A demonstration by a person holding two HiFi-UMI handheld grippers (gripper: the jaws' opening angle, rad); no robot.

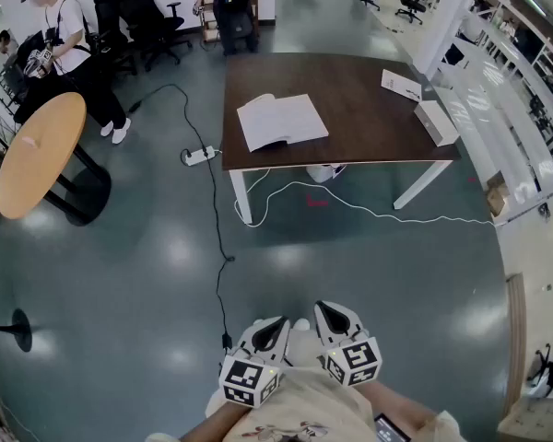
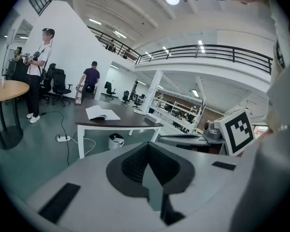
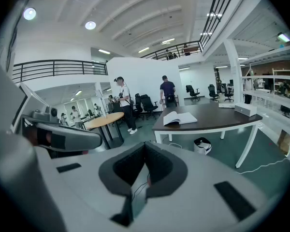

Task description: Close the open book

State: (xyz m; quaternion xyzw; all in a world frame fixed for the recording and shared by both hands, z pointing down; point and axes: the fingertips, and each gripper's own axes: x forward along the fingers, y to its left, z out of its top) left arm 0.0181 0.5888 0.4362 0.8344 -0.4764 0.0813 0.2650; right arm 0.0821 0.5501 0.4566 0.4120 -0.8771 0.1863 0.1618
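Observation:
The open book (image 1: 281, 121) lies with white pages up near the left front corner of a dark brown table (image 1: 369, 109), far ahead of me across the floor. Both grippers are held low and close to my body, well short of the table. My left gripper (image 1: 276, 324) has its jaws together with nothing between them; my right gripper (image 1: 328, 309) beside it looks the same. In the left gripper view the book (image 2: 102, 113) shows small above the shut left gripper (image 2: 147, 146). In the right gripper view the book (image 3: 180, 118) sits beyond the shut right gripper (image 3: 144, 146).
A white box (image 1: 436, 122) and papers (image 1: 401, 85) lie on the table's right side. A power strip (image 1: 199, 156) with a black cable runs over the floor left of the table. A round wooden table (image 1: 39, 153) and a standing person (image 1: 69, 35) are at far left; shelving (image 1: 525, 90) lines the right.

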